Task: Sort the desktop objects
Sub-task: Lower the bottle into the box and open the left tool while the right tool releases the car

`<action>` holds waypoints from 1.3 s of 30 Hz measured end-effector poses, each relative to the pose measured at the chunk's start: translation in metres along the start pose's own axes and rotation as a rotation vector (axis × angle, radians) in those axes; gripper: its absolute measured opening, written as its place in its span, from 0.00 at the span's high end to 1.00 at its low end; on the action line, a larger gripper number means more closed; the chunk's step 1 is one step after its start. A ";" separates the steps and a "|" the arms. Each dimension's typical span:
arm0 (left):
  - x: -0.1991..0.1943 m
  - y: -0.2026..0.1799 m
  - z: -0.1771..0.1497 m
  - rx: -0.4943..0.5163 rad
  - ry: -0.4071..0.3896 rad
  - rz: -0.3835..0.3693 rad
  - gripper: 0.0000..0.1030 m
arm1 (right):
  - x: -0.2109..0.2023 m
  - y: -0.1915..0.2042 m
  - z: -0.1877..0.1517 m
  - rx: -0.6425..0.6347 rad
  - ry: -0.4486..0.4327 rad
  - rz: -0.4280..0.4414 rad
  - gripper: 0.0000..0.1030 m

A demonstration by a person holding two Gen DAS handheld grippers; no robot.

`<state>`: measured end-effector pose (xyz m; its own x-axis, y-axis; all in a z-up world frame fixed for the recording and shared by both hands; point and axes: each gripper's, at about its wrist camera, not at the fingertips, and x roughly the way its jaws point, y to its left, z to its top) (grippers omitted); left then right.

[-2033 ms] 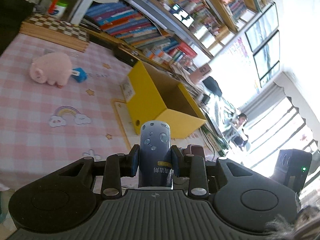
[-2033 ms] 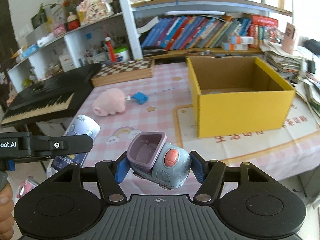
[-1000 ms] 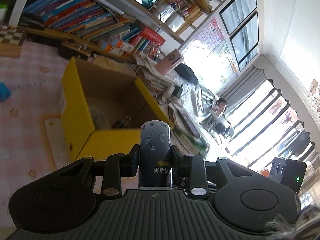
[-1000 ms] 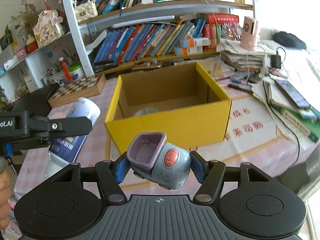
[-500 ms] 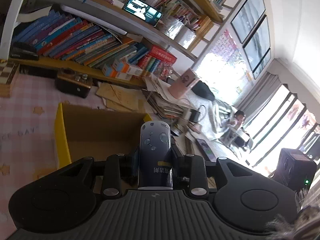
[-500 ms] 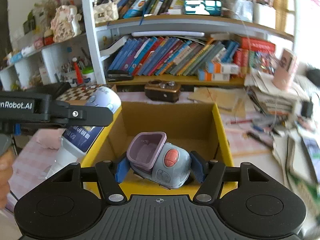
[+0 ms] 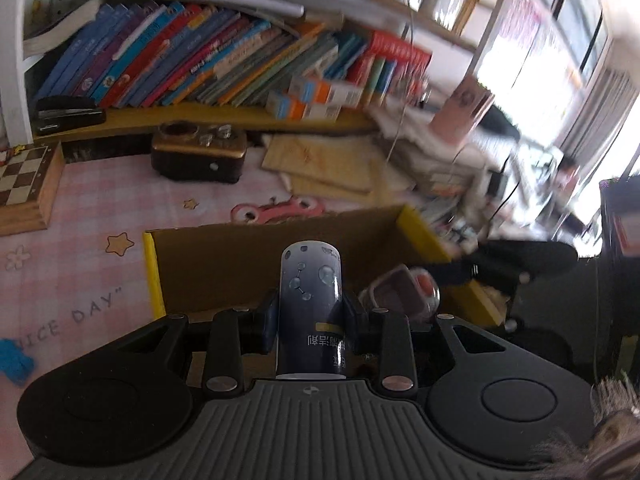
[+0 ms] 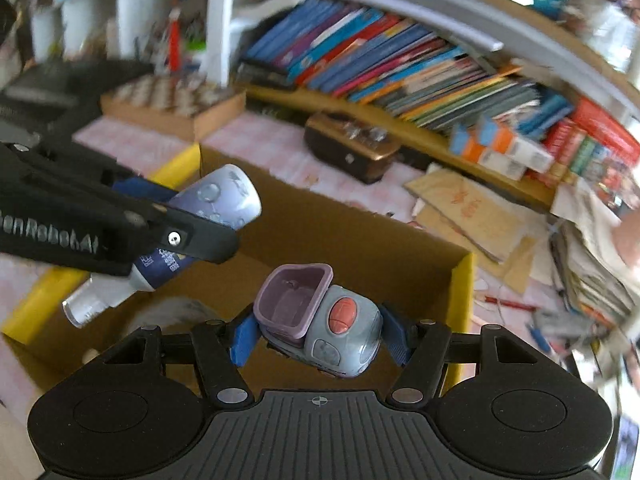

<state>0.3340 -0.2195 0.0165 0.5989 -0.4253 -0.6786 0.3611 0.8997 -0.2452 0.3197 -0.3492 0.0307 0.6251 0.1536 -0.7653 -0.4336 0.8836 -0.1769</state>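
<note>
Yellow cardboard box lies open beneath both my claws; my left gripper pinches a blue bottle — my right gripper clamps a grey toy truck over the box.

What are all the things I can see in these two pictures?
Box: one, yellow cardboard, open, on the table below both grippers.
Bottle: one, dark blue, held over the box.
Toy truck: one, grey and purple, held over the box.
Tablecloth: one, pink check.
Chessboard: one, brown and white, far left of the table.
Radio: one, brown and gold, behind the box.
Books: many, mixed colours, on the shelf.
Paper pile: one, pale, right of the box.
Left gripper: black, clamped on the bottle.
Right gripper: black with blue pads, clamped on the toy truck.
</note>
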 end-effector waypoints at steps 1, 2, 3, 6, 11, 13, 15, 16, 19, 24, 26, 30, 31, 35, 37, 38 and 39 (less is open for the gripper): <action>0.007 -0.001 0.001 0.020 0.020 0.014 0.71 | 0.007 0.001 0.002 -0.029 0.015 0.012 0.37; 0.014 -0.003 0.003 0.042 0.036 0.035 0.71 | 0.015 0.002 0.002 -0.061 0.020 0.014 0.37; 0.020 -0.005 0.003 0.069 0.048 0.058 0.71 | 0.021 0.006 0.003 -0.115 0.029 0.009 0.37; 0.034 -0.011 0.005 0.147 0.084 0.118 0.71 | 0.034 0.018 0.005 -0.253 0.056 0.007 0.37; 0.045 -0.017 0.003 0.218 0.124 0.170 0.71 | 0.049 0.031 0.006 -0.373 0.107 0.050 0.37; 0.049 -0.018 0.003 0.225 0.143 0.181 0.71 | 0.054 0.032 0.007 -0.379 0.125 0.061 0.37; 0.048 -0.017 0.003 0.221 0.140 0.186 0.71 | 0.058 0.031 0.007 -0.371 0.135 0.071 0.37; 0.048 -0.016 0.003 0.217 0.142 0.190 0.71 | 0.060 0.030 0.007 -0.367 0.138 0.075 0.37; 0.046 -0.013 0.003 0.193 0.137 0.197 0.71 | 0.063 0.029 0.009 -0.362 0.144 0.088 0.37; 0.041 -0.015 0.001 0.199 0.102 0.222 0.71 | 0.064 0.029 0.012 -0.372 0.139 0.092 0.37; 0.039 -0.014 0.002 0.191 0.086 0.229 0.70 | 0.066 0.028 0.014 -0.367 0.136 0.093 0.37; 0.024 -0.012 0.005 0.156 0.018 0.242 0.60 | 0.059 0.023 0.018 -0.325 0.105 0.102 0.33; 0.019 -0.012 0.005 0.148 0.001 0.243 0.58 | 0.056 0.021 0.020 -0.318 0.093 0.101 0.32; -0.005 -0.015 0.006 0.141 -0.085 0.240 0.43 | 0.038 0.013 0.019 -0.287 0.042 0.093 0.31; -0.019 -0.020 0.005 0.153 -0.131 0.241 0.39 | 0.027 0.008 0.017 -0.254 0.011 0.084 0.31; -0.026 -0.022 0.004 0.157 -0.148 0.243 0.36 | 0.021 0.005 0.016 -0.238 -0.004 0.079 0.31; -0.033 -0.024 0.004 0.160 -0.164 0.244 0.35 | 0.014 0.003 0.014 -0.217 -0.023 0.071 0.32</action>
<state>0.3080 -0.2274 0.0477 0.7840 -0.2213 -0.5799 0.2929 0.9556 0.0314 0.3369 -0.3382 0.0282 0.6013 0.2243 -0.7669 -0.6051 0.7546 -0.2538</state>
